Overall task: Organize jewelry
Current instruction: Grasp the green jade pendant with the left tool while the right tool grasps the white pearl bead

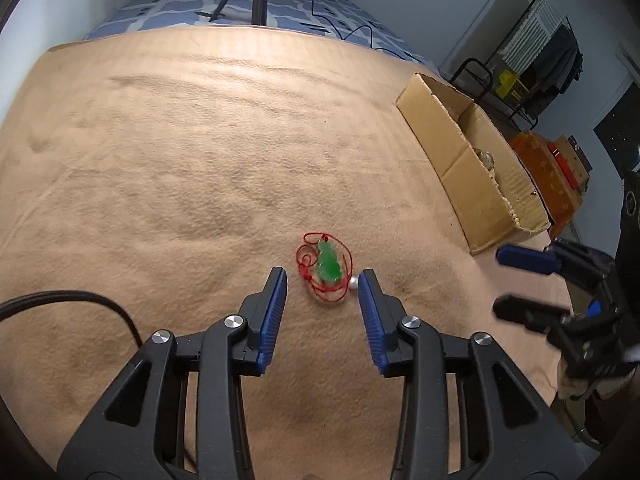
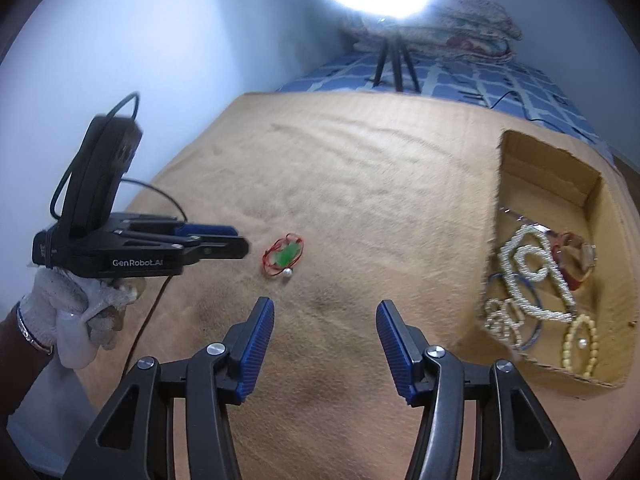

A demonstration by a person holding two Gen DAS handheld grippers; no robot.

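A green pendant (image 1: 329,264) on a coiled red cord lies on the tan blanket (image 1: 180,168), with a small white pearl bead (image 1: 354,283) beside it. My left gripper (image 1: 323,276) is open just above the blanket; the pendant sits right beyond its fingertips and the bead touches the right tip. In the right wrist view the pendant (image 2: 286,255) and bead (image 2: 287,274) lie ahead of my right gripper (image 2: 326,304), which is open with nothing between its fingers. The left gripper (image 2: 224,240) points at the pendant from the left, held by a gloved hand (image 2: 76,312).
An open cardboard box (image 2: 608,280) on the blanket's right holds pearl necklaces (image 2: 528,272), bangles and a watch. A tripod (image 2: 394,64) with a bright ring light stands at the far end by folded quilts (image 2: 460,28). A black cable (image 1: 80,300) trails left. My right gripper (image 1: 500,282) shows at right.
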